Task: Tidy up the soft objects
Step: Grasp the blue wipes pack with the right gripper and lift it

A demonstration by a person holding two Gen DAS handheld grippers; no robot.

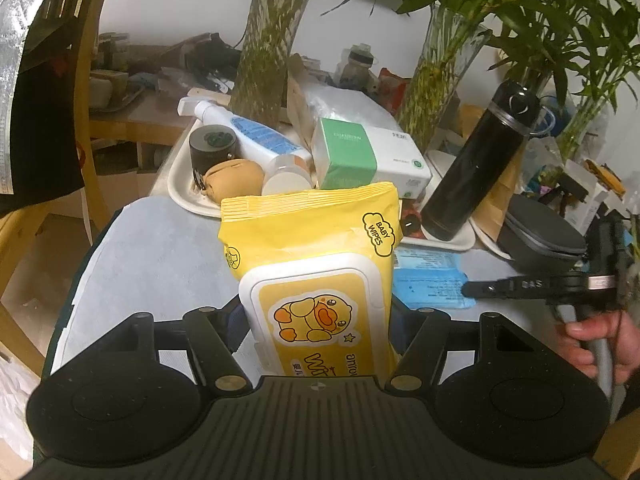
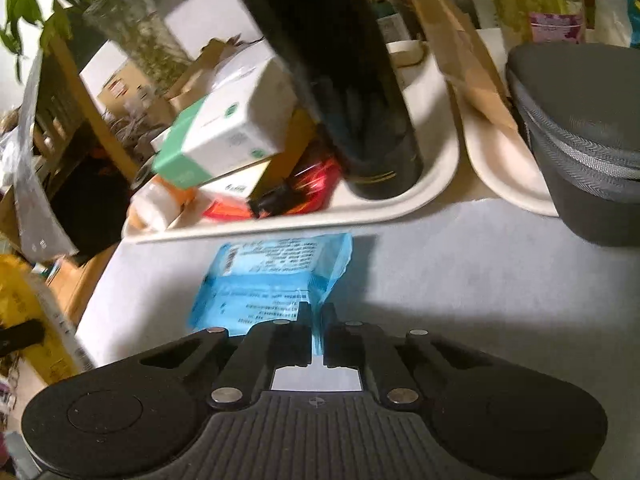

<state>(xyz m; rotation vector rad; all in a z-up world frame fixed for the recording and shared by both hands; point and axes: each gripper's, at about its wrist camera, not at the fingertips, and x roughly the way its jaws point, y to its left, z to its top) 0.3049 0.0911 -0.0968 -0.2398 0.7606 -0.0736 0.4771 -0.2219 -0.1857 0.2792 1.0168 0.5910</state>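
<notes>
Here the left gripper (image 1: 318, 320) is clenched on the yellow baby wipes pack (image 1: 316, 264), holding it upright above the counter (image 1: 160, 256). The right gripper (image 2: 317, 332) pinches the near edge of the blue wipes packet (image 2: 276, 280) lying flat by the white tray (image 2: 400, 204). Both packs look soft and slick; the yellow one probably sags, so gripping near its stiff lid seems best.

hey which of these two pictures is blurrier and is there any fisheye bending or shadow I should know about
Right wrist view is blurrier: the black bottle and green-white box smear, while the blue packet between the right gripper reads softly, with a dark shadow beside it. Left wrist view is sharper on the yellow wipes pack in the left gripper, though edges curve and corners darken.
</notes>
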